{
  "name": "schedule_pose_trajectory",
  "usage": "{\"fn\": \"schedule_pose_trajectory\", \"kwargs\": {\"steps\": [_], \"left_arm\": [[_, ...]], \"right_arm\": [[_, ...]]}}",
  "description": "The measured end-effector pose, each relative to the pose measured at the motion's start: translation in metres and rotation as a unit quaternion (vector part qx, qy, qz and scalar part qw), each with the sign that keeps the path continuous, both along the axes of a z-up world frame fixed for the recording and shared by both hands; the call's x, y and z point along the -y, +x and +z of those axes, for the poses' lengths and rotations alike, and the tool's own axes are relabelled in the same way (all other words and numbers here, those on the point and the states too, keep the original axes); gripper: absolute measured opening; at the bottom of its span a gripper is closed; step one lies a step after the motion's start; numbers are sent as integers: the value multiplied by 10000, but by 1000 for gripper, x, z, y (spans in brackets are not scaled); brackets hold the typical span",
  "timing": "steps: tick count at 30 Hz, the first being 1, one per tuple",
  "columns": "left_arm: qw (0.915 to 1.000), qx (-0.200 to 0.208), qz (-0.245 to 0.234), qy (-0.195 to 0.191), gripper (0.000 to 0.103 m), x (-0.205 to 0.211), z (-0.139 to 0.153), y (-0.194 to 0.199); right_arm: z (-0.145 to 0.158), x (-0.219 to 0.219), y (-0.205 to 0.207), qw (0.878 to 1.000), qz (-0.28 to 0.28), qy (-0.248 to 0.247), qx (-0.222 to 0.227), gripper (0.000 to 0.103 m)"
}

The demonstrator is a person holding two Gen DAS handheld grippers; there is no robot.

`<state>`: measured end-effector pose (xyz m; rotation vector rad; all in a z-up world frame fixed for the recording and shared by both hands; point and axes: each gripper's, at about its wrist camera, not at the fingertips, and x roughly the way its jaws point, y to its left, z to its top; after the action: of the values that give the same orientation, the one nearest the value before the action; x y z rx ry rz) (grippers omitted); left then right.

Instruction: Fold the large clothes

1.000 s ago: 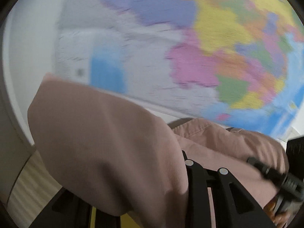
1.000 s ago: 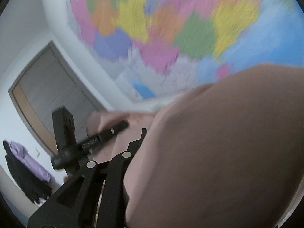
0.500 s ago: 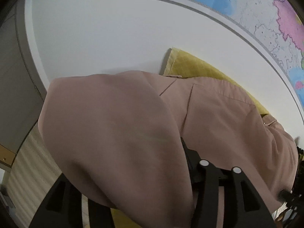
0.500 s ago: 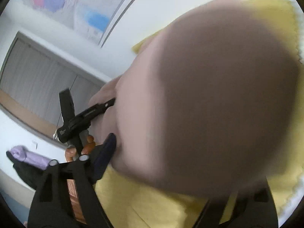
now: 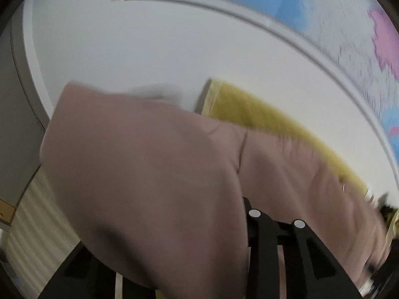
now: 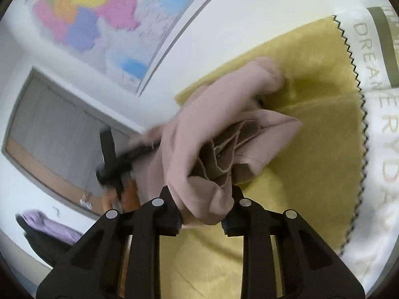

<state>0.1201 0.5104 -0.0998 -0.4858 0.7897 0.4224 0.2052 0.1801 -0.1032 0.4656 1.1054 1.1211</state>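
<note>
A large dusty-pink garment (image 6: 224, 129) hangs bunched over a yellow cloth (image 6: 311, 149). One bunched end fills the gap of my right gripper (image 6: 202, 214), whose jaws are closing on it. In the left wrist view the same pink garment (image 5: 149, 174) drapes over my left gripper (image 5: 174, 211), hiding its left finger; the right finger (image 5: 251, 214) shows beside the fabric. The left jaws are closing with the fabric between them. The right wrist view shows the left gripper (image 6: 117, 164) at the garment's far end, a person's hand (image 6: 124, 196) below it.
The yellow cloth (image 5: 261, 114) lies on white bedding with grey lettering (image 6: 381, 149). A coloured map (image 6: 99, 12) hangs on the white wall behind. A grey blind (image 6: 49, 114) is at the left. A purple garment (image 6: 49, 226) lies on something dark at lower left.
Both grippers have dropped and tipped down, so the map has slid up and the yellow cloth has come into view. The pink fabric has fallen off the right camera, showing its folds.
</note>
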Motion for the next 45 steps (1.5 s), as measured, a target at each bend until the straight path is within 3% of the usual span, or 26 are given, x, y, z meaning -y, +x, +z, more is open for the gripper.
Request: {"fn": "schedule_pose_trajectory", "kwargs": {"steps": [2,3,4,7,10,14,17,22,25,26,28,33,36,41,45], "left_arm": [[9996,-245,40,155,35,1,-8,7],[9991,-335,4,250,38,5,-13,7],[9984,-376,-25,416,45,9,-15,5],[9959,-418,-72,802,57,20,-12,-8],[9946,-338,-143,971,70,26,-2,-27],[9896,-359,-188,1379,74,33,13,-55],[9831,-309,-158,1796,81,45,27,-72],[9800,-2,-394,1951,81,63,44,-96],[9826,133,-641,1738,81,74,40,-84],[9829,178,-809,1642,81,78,38,-81],[9824,115,-976,1586,82,88,27,-70],[9851,-368,-997,1349,86,95,-14,-47],[9874,-313,-889,1271,86,95,-14,-51],[9847,-191,-795,1541,86,109,3,-65],[9815,-51,-845,1717,88,131,14,-72]], "right_arm": [[-22,-1,0,9981,161,-448,-401,35],[-28,3,1,9973,127,-487,-541,33],[-29,8,1,9975,131,-387,-580,40],[-10,22,-3,9973,56,-726,-96,76],[14,28,-5,9933,57,-1044,487,77],[33,46,-10,9845,-34,-1410,1044,76],[53,48,-23,9735,-210,-1505,1711,72],[81,10,-23,9597,-130,-1399,2433,66],[77,-30,-11,9554,17,-1492,2549,53],[74,-37,-8,9543,6,-1537,2564,53],[58,-56,2,9578,298,-1621,2353,52],[4,-63,24,9670,283,-1985,1574,50],[5,-58,21,9669,334,-1985,1570,51],[36,-44,15,9689,149,-1728,1762,67],[42,-51,-4,9648,231,-1724,1971,68]]}}
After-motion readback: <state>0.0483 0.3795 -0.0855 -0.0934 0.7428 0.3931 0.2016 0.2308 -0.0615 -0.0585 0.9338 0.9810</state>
